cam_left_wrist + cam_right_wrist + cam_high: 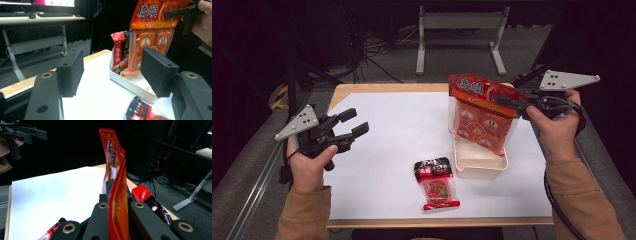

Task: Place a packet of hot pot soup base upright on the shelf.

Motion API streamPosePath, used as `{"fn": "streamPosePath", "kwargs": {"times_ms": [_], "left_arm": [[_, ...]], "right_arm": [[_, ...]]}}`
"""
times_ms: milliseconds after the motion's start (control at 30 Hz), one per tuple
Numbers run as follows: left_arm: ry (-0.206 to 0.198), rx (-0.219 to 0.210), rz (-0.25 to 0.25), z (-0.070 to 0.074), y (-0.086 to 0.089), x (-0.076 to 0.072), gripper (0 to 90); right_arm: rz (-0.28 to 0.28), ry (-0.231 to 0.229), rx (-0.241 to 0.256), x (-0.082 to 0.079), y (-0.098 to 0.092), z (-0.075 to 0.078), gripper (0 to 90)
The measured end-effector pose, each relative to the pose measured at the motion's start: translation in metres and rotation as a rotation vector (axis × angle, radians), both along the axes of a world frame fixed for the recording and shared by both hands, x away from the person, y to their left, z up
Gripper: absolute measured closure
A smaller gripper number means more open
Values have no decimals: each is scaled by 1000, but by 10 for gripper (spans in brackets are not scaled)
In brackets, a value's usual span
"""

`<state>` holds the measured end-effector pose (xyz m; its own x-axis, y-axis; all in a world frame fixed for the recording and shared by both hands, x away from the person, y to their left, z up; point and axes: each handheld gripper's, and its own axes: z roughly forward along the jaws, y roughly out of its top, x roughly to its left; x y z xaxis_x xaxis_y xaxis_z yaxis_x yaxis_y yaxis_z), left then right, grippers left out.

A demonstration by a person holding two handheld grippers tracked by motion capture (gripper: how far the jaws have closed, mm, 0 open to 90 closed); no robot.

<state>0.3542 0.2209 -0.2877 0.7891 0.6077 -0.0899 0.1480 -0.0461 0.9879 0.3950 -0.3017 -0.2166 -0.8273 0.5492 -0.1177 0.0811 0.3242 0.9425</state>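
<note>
We have our right claw (511, 104) clenched on the top edge of the large orange plastic snack bag (482, 115) with red printing, gripping it near its upper right corner. The bag hangs upright with its lower end down in the shallow cream-coloured rectangular tray (479, 167) at the right of the white-covered surface (397, 145). Its long axis runs close to vertical, header end up, and the printed face looks toward us and our left claw (353, 122). That claw is released, jaws spread wide and grasping nothing, held above the left part of the surface, well apart from the bag.

We judge the work as partway. One red sachet (120, 56) stands in the tray just beside the orange bag. The small red-and-black sachet (437, 184) lies flat on the surface just in front of the tray, untouched. Whether the orange bag is going in or coming out, we cannot tell.
</note>
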Motion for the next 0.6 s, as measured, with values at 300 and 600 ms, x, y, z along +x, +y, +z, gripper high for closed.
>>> {"fn": "streamPosePath", "kwargs": {"times_ms": [300, 600], "left_arm": [[6, -2, -1, -1, 0, 0, 366], [9, 4, -4, -2, -1, 1, 366]], "right_arm": [[-54, 2, 4, 0, -5, -5, 899], [-102, 19, -14, 3, -5, -17, 898]]}}
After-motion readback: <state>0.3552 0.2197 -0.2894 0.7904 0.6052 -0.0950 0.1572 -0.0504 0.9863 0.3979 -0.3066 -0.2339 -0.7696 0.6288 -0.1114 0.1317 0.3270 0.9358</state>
